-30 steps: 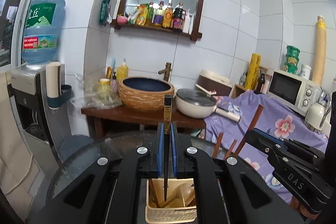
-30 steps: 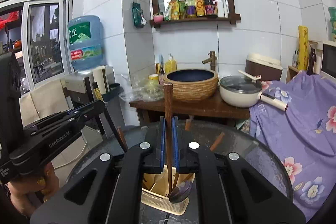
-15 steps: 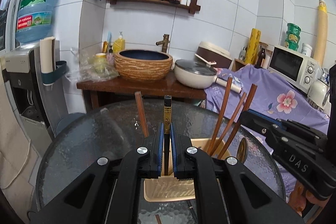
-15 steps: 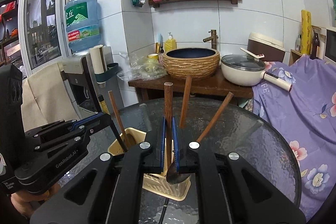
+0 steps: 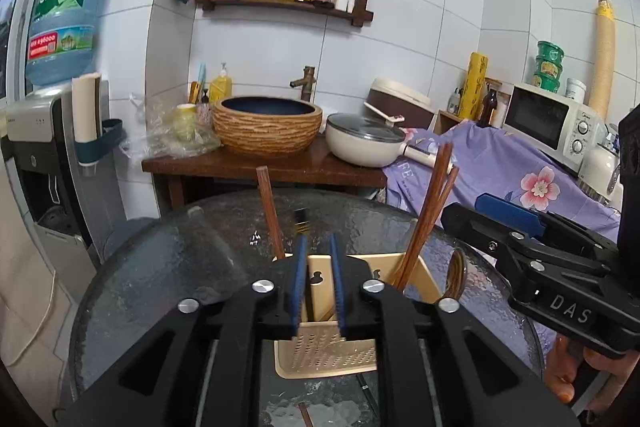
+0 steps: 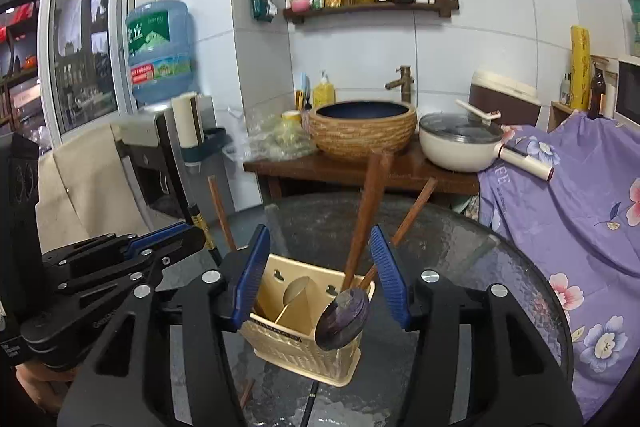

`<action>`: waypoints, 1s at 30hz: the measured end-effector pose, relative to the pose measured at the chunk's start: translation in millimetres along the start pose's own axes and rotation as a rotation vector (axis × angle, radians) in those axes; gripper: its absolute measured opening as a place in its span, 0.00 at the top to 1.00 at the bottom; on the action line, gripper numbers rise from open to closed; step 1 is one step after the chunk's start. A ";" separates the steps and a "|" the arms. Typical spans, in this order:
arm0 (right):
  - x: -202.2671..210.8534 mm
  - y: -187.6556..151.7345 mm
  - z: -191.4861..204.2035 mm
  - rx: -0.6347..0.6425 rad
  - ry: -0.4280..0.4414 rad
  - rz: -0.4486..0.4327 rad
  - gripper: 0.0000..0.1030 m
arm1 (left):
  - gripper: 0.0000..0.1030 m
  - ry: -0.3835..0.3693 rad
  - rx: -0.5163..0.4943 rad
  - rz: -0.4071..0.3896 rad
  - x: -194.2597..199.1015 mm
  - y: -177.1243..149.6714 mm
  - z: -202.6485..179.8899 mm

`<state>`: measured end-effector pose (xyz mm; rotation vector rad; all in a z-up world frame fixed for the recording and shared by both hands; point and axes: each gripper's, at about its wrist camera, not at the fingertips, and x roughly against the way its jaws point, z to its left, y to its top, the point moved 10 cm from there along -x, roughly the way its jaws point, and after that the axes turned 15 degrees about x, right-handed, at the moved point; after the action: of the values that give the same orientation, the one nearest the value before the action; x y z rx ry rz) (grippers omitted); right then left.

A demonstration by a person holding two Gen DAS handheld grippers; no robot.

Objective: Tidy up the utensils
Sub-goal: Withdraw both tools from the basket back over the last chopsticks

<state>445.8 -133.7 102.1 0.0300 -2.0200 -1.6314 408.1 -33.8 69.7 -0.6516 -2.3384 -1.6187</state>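
Note:
A beige perforated utensil holder (image 5: 326,347) (image 6: 296,343) stands on the round glass table (image 5: 168,267). My left gripper (image 5: 319,267) hangs just over it, jaws opening. A black chopstick with a gold band (image 5: 301,223) stands in the holder and leans by the left pad, no longer pinched. My right gripper (image 6: 320,267) is opening wide around a wooden spoon (image 6: 368,211), and neither pad touches it. The spoon's bowl (image 6: 342,319) shows at the holder's near right corner; I cannot tell whether it is inside. Brown chopsticks (image 5: 432,207) (image 6: 220,211) stand in the holder.
A loose brown chopstick (image 5: 306,415) lies on the glass near the front edge. Behind the table a wooden counter (image 5: 260,167) carries a woven basin (image 5: 266,125) and a lidded pan (image 5: 366,143). A water dispenser (image 5: 44,147) stands left, and a purple floral cloth (image 5: 520,171) and microwave (image 5: 552,123) right.
Both grippers sank toward the holder with the black chopstick and the spoon pinched. Now both have opened, and the chopstick and spoon stand free at the holder.

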 end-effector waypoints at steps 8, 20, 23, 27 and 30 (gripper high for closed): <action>44.5 8.7 5.9 0.040 -0.010 -0.076 0.49 | 0.49 -0.008 0.038 -0.106 54.9 9.6 14.2; 74.4 -58.6 54.6 0.084 0.069 0.017 0.48 | 0.25 0.117 0.043 0.042 67.7 -65.8 63.3; 70.2 -82.5 65.5 0.100 0.082 0.060 0.48 | 0.25 0.137 0.059 0.089 62.9 -87.5 77.0; 60.8 -113.2 72.6 0.084 0.104 0.125 0.48 | 0.25 0.154 0.073 0.139 57.9 -111.8 89.9; 49.1 -138.2 73.1 0.057 0.114 0.188 0.48 | 0.25 0.188 0.057 0.168 53.9 -129.5 96.0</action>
<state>330.6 -121.7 -13.9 -0.0443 -1.9201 -1.4236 305.5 29.7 -50.1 -0.6360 -2.1274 -1.4666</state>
